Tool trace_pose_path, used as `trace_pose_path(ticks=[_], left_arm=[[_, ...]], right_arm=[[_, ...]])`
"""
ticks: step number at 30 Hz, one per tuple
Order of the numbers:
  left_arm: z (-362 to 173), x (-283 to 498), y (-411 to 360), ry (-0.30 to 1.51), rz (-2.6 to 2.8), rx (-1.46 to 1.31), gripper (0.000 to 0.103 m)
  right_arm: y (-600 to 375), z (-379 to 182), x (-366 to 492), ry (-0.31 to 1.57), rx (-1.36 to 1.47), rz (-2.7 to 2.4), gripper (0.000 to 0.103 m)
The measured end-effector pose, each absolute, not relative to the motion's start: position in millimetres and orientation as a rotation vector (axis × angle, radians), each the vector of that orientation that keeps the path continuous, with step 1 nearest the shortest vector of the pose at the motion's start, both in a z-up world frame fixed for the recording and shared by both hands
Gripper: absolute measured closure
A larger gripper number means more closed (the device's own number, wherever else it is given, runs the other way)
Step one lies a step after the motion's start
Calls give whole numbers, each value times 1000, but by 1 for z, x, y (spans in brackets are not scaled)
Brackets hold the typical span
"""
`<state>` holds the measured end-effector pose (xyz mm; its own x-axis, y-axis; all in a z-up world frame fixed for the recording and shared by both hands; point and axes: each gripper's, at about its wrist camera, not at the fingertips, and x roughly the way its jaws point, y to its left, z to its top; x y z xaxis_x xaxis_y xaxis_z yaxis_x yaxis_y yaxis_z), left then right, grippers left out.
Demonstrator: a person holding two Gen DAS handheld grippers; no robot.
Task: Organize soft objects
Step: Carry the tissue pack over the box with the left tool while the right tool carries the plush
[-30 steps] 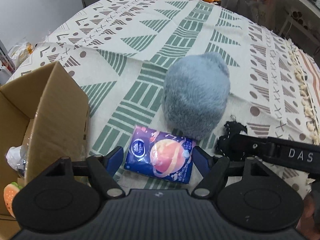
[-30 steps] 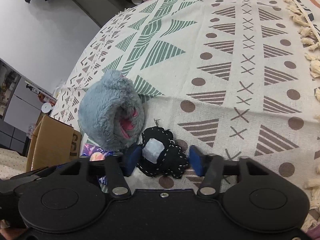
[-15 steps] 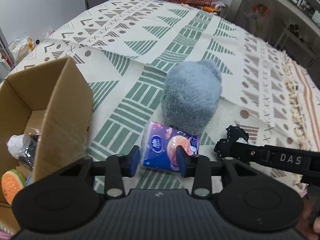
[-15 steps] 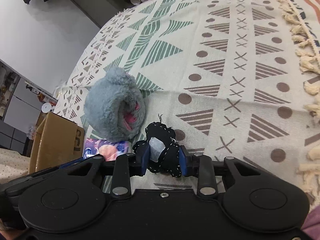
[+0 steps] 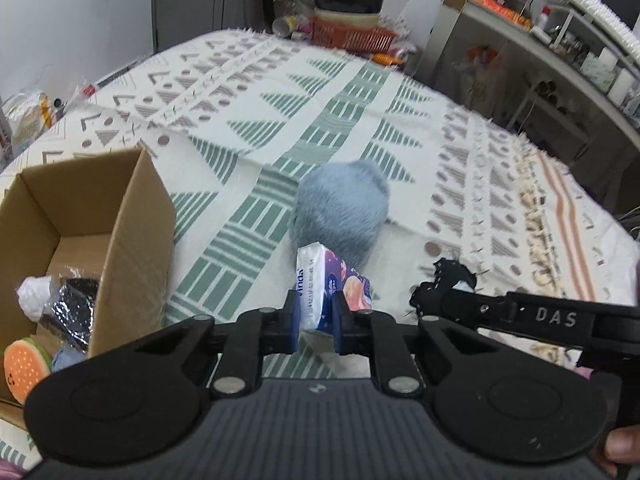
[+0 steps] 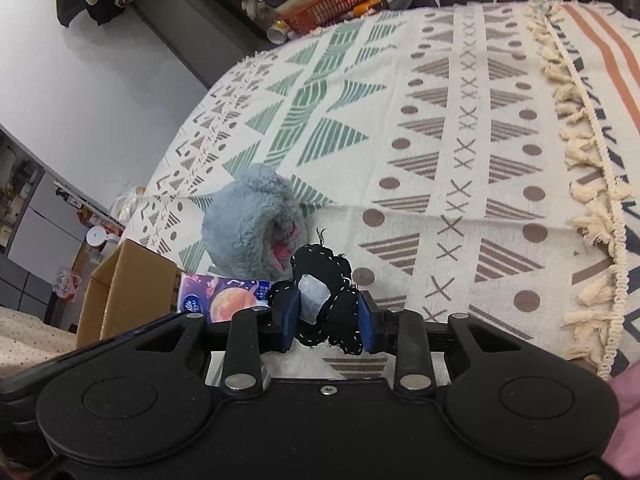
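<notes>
My left gripper (image 5: 316,326) is shut on a purple tissue pack (image 5: 326,286), which is lifted off the patterned blanket (image 5: 248,128) and tilted. My right gripper (image 6: 326,322) is shut on a black stitched fabric toy (image 6: 326,280) with a pale patch; the same toy (image 5: 448,280) shows at the right of the left wrist view. A grey furry plush (image 5: 340,210) lies on the blanket just beyond both grippers, its pink inside (image 6: 282,246) facing the right gripper. The tissue pack (image 6: 224,298) also appears to the left in the right wrist view.
An open cardboard box (image 5: 96,216) stands at the left and holds a burger-shaped toy (image 5: 26,362), a white item and a dark wrapped item. An orange basket (image 5: 352,36) and clutter sit past the blanket's far end. Shelving (image 5: 560,60) runs along the right.
Both grippers went from open to shut, the left on the tissue pack, the right on the black toy. Both objects have since been lifted off the blanket; the pack is now squeezed and tilted.
</notes>
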<state>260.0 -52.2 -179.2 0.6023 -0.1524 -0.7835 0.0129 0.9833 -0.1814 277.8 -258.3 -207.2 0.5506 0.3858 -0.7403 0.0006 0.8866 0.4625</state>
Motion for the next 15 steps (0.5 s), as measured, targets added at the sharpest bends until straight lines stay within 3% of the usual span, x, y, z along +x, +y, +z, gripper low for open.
trace_pose_path(ticks=[15], left_arm=[[-120,236,-20,812,-99,-223,89]], right_arm=[[-247,-157,260,843,384,254,72]])
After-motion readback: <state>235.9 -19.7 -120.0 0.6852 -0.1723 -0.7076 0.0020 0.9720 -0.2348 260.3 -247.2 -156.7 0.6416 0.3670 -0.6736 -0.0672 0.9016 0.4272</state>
